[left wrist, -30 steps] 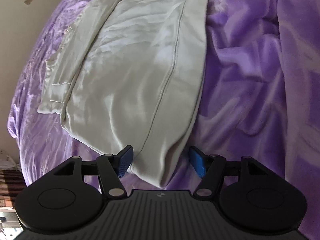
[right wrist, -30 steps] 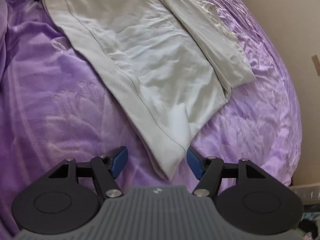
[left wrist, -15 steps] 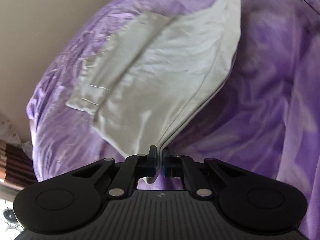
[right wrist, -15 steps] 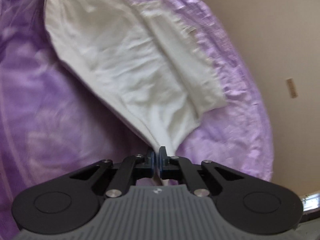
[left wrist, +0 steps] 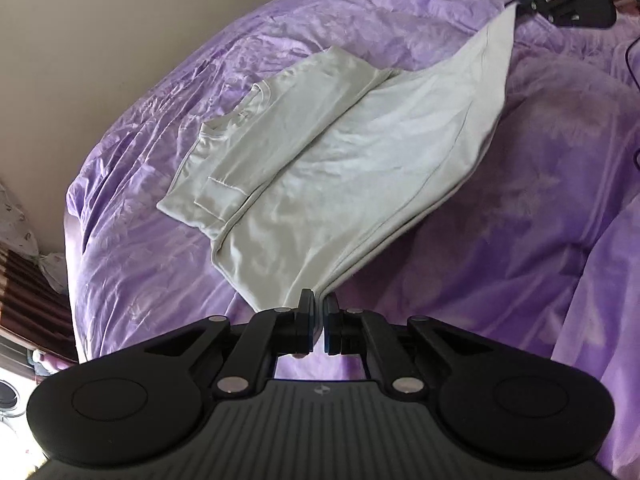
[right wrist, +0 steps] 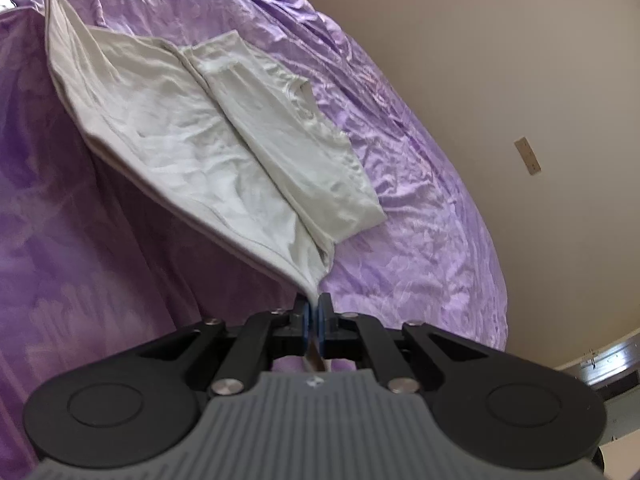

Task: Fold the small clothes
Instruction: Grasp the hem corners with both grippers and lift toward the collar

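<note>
Two corners of one pale cream, partly folded cotton garment (left wrist: 360, 168) are pinched, one per tool. Left gripper (left wrist: 318, 326): jaws clamped on the near hem corner. Right gripper (right wrist: 313, 326): jaws clamped on the opposite hem corner, cloth tail showing behind the pads. Held so, the hem edge hangs taut between them, clear of the rumpled purple satin bedspread (left wrist: 160, 280), likely so that half can be carried over as one flat panel. The remaining half, with sleeve already folded in, rests on the bedspread toward its wall-side edge. Neckline detail probably a collar; unclear. Beige wall (right wrist: 520, 60) beyond.
</note>
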`<state>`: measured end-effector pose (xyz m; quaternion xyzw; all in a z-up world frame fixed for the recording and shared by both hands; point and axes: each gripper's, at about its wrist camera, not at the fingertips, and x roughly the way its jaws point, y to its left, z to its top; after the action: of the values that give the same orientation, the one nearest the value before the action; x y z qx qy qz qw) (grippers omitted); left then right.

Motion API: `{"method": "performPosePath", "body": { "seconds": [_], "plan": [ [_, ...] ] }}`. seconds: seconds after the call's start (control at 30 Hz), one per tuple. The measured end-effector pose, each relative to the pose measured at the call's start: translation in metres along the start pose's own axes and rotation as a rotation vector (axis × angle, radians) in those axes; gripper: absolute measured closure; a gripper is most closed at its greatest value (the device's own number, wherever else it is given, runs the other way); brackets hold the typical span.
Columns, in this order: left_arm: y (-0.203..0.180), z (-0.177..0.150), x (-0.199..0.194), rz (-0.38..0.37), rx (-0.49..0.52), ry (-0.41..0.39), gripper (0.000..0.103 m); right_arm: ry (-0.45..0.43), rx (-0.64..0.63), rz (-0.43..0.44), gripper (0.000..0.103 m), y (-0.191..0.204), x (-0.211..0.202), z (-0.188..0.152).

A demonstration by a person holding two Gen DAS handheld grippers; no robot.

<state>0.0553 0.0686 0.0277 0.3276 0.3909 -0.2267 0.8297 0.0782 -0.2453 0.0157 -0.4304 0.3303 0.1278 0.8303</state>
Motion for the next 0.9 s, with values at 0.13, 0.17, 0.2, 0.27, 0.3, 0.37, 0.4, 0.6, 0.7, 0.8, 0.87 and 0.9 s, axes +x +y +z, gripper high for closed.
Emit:
{"method": "performPosePath", "body": {
  "seconds": [0.13, 0.17, 0.2, 0.27, 0.3, 0.37, 0.4, 0.6, 0.7, 0.8, 0.87, 0.9],
  "plan": [
    [0.0, 0.003, -0.008, 0.039, 0.02, -0.032, 0.1, 0.015, 0.027, 0.001, 0.103, -0.003, 0.0, -0.008],
    [0.0, 0.004, -0.011, 0.057, 0.015, -0.049, 0.1, 0.017, 0.032, 0.001, 0.103, -0.003, -0.001, -0.009],
    [0.002, 0.005, -0.013, 0.069, 0.009, -0.063, 0.1, 0.018, 0.037, -0.002, 0.103, -0.003, -0.003, -0.011],
    [0.008, 0.008, -0.02, 0.091, -0.018, -0.099, 0.1, 0.015, 0.057, -0.013, 0.103, -0.005, -0.005, -0.013],
    [0.012, 0.01, -0.025, 0.108, -0.033, -0.118, 0.1, 0.011, 0.072, -0.018, 0.103, -0.008, -0.005, -0.014],
    [0.016, 0.014, -0.033, 0.142, -0.052, -0.146, 0.1, -0.01, 0.103, -0.034, 0.103, -0.013, -0.009, -0.013],
    [0.017, 0.016, -0.038, 0.156, -0.058, -0.158, 0.1, -0.022, 0.114, -0.049, 0.103, -0.015, -0.012, -0.012],
    [0.015, 0.016, -0.07, 0.22, -0.068, -0.23, 0.1, -0.093, 0.148, -0.127, 0.103, -0.022, -0.042, -0.006],
    [0.016, 0.013, -0.086, 0.245, -0.07, -0.257, 0.1, -0.127, 0.152, -0.154, 0.103, -0.022, -0.064, -0.004],
    [0.015, 0.008, -0.104, 0.255, -0.069, -0.279, 0.1, -0.15, 0.151, -0.172, 0.103, -0.023, -0.085, -0.003],
    [0.011, 0.006, -0.116, 0.258, -0.056, -0.285, 0.1, -0.159, 0.154, -0.176, 0.103, -0.024, -0.097, -0.003],
    [0.009, 0.005, -0.119, 0.26, -0.045, -0.283, 0.1, -0.158, 0.155, -0.173, 0.103, -0.023, -0.105, -0.003]
  ]
}}
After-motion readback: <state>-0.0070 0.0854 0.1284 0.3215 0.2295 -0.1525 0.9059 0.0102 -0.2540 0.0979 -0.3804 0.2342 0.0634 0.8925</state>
